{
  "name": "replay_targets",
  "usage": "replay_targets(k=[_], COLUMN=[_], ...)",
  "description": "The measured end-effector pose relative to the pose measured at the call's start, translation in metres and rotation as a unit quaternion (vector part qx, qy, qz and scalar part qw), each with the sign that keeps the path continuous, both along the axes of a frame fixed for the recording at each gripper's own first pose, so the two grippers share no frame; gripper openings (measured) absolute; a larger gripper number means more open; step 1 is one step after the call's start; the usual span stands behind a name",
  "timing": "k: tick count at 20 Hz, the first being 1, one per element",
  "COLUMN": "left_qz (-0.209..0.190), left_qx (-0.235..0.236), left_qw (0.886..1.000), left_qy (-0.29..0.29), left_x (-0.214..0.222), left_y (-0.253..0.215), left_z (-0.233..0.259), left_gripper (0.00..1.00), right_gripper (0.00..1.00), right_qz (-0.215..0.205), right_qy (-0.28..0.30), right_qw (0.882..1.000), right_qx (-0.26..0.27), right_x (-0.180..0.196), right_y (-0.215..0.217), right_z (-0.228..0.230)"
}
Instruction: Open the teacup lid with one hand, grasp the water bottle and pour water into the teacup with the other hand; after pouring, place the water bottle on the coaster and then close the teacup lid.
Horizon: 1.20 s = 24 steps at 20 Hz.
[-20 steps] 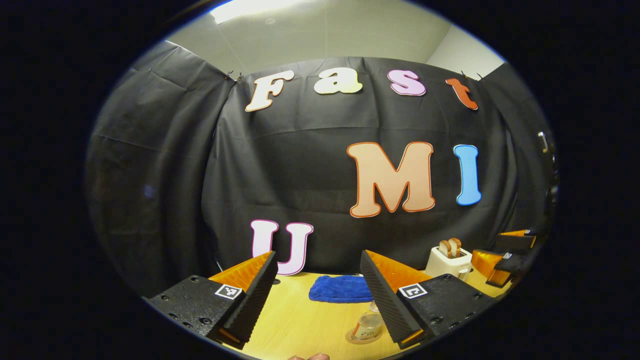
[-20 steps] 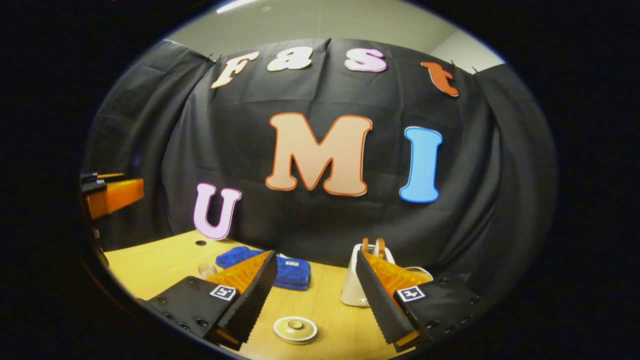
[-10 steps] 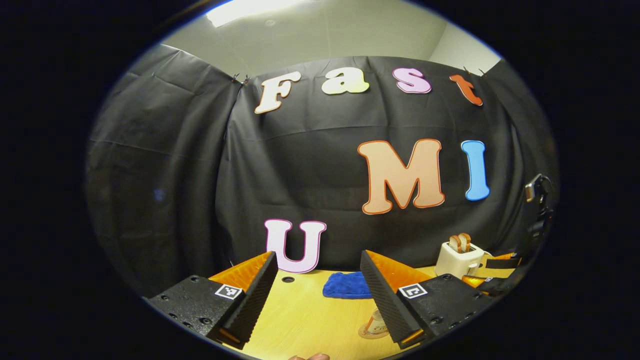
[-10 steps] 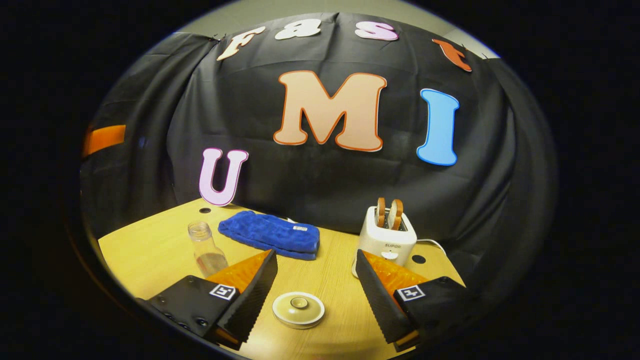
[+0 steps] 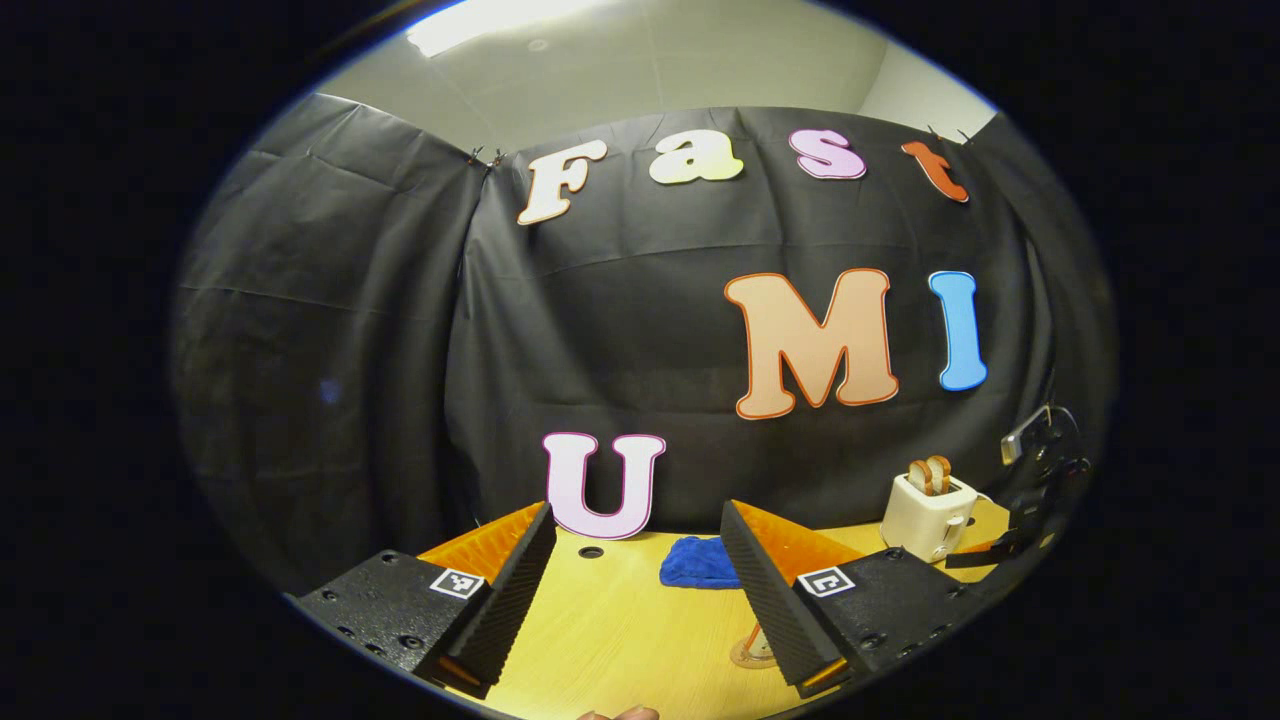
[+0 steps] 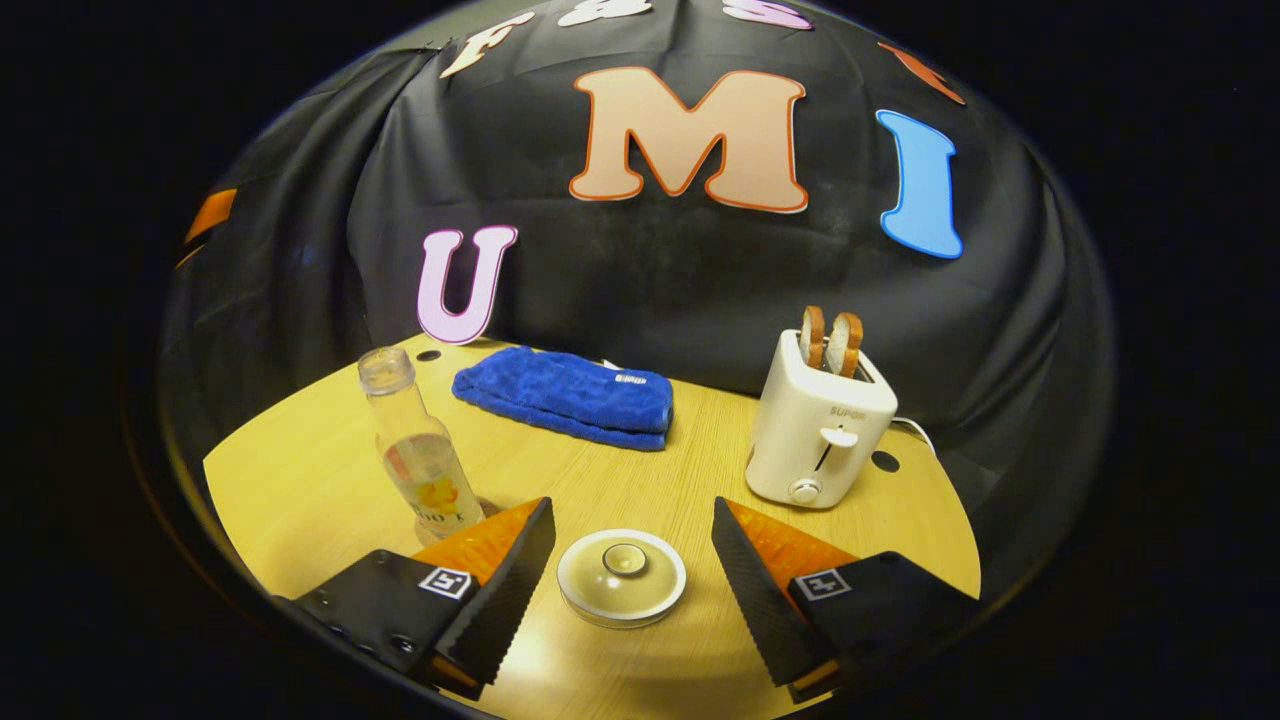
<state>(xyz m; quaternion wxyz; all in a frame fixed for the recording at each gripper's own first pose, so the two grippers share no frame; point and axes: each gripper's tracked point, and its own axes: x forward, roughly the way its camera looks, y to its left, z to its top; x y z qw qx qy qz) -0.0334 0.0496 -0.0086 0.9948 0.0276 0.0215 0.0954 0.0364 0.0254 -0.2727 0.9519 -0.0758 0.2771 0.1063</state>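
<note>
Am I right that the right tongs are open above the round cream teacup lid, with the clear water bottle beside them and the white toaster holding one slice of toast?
Nearly: the white toaster holds two slices, as the right gripper view shows. The right tongs are indeed open above the round cream teacup lid, with the clear water bottle beside them.

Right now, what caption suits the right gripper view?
Open hand-held gripper poised over lid, with bottle, towel and toaster behind.
</note>
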Motion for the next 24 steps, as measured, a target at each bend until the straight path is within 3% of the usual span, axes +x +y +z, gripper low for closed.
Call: replay_targets(k=[3,6,8,9,11,18,20,21,22,23,24], left_qz=[0.0,0.001,0.003,0.005,0.007,0.011,0.011,0.01,0.01,0.01,0.009], left_qx=[0.005,0.008,0.01,0.011,0.014,0.015,0.014,0.013,0.013,0.013,0.011], left_qw=[1.0,1.0,1.0,1.0,1.0,1.0,1.0,1.0,1.0,1.0,1.0], left_qy=[0.001,0.001,0.003,0.004,0.004,0.007,0.007,0.006,0.007,0.007,0.007], left_x=[0.0,0.0,0.0,0.0,0.0,0.002,0.002,0.002,0.002,0.003,0.003], left_y=[0.0,0.0,0.001,0.003,0.005,0.008,0.008,0.007,0.007,0.007,0.007], left_z=[0.0,0.002,0.001,0.001,0.002,0.0,-0.001,-0.001,-0.001,-0.002,-0.001], left_gripper=[0.98,0.97,0.97,0.97,0.97,0.98,0.98,0.98,0.98,0.98,0.98], right_gripper=[1.0,0.96,0.88,0.77,0.81,0.67,0.42,0.37,0.47,0.32,0.32], right_qz=[0.002,0.001,0.0,-0.001,-0.002,0.002,0.008,0.013,0.007,0.009,0.01], right_qy=[0.019,0.033,0.042,0.047,0.051,0.044,0.047,0.047,0.041,0.042,0.042], right_qw=[1.0,0.999,0.999,0.999,0.999,0.998,0.998,0.998,0.998,0.998,0.998], right_qx=[-0.013,-0.019,-0.019,-0.017,-0.02,-0.039,-0.043,-0.043,-0.052,-0.052,-0.05], right_x=[-0.001,-0.003,-0.003,-0.002,-0.001,0.002,0.0,-0.002,-0.001,-0.001,-0.001], right_y=[0.0,0.0,0.0,0.002,-0.001,0.0,0.0,0.003,0.0,0.0,0.002], right_z=[-0.02,-0.033,-0.04,-0.044,-0.048,-0.057,-0.057,-0.057,-0.053,-0.054,-0.055])
